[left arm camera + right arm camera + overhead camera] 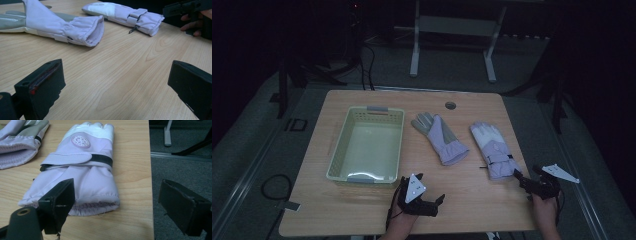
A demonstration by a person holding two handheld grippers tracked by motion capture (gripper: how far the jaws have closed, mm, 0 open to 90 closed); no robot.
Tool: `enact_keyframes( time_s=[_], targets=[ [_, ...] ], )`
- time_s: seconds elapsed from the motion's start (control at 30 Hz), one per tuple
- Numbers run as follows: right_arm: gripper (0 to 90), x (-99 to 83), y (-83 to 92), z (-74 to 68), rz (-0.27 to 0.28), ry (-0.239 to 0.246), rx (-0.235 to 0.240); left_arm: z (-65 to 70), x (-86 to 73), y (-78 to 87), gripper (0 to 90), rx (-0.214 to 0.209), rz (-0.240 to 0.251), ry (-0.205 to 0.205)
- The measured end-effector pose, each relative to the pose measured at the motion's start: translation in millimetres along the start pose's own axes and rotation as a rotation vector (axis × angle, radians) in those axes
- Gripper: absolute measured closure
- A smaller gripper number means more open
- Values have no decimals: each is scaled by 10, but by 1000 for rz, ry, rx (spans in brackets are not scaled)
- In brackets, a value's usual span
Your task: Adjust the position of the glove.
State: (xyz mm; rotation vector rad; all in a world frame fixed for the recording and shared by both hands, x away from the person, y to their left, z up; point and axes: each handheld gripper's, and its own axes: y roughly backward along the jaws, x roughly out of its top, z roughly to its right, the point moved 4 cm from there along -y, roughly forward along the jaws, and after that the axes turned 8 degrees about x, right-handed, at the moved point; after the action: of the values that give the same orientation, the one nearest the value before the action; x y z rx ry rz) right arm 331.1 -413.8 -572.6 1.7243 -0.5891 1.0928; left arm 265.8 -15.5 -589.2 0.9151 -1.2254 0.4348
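Note:
Two lilac winter gloves lie on the wooden table [472, 200]. The palm-up glove with a grey palm [439, 137] [62, 27] [17, 142] is in the middle. The strapped glove with a round badge [492, 147] [125, 13] [87, 170] lies to its right. My left gripper [432, 186] [115, 72] stands open low over bare wood near the front edge, facing both cuffs from a distance. My right gripper [527, 171] [117, 187] [180, 8] is open just behind the strapped glove's cuff, one jaw beside the cuff, the other past the table's right edge.
A pale green slatted basket [339, 145] stands empty at the table's left. A round cable hole [450, 105] sits near the far edge. Beyond the table are a white metal frame [452, 30] and cables on the grey floor [272, 187]. The table's right edge [150, 195] is close to my right gripper.

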Motion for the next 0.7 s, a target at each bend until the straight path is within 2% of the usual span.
enact_keyframes(
  time_s=[0.13, 0.33, 0.47, 0.5, 0.53, 0.57, 0.7],
  targets=[
    [137, -4, 2, -1, -5, -6, 3, 4, 2, -1, 11, 2, 2, -2],
    [120, 8, -27, 3, -32, -12, 34, 18, 2, 1, 11, -3, 7, -10],
    [109, 44, -32, -2, -58, -13, 19, 17, 3, 2, 11, -9, 7, -10],
    [131, 71, -37, -14, -77, -8, 8, 17, 2, 2, 11, -11, 7, -9],
    [180, 86, -41, -23, -93, -17, 40, 17, 2, 2, 11, -11, 7, -9],
    [175, 98, -49, -29, -101, -26, 64, 18, 3, 2, 11, -13, 7, -10],
    [173, 142, -86, -42, -140, -25, 75, 19, 2, 2, 11, -20, 7, -9]
  ],
)
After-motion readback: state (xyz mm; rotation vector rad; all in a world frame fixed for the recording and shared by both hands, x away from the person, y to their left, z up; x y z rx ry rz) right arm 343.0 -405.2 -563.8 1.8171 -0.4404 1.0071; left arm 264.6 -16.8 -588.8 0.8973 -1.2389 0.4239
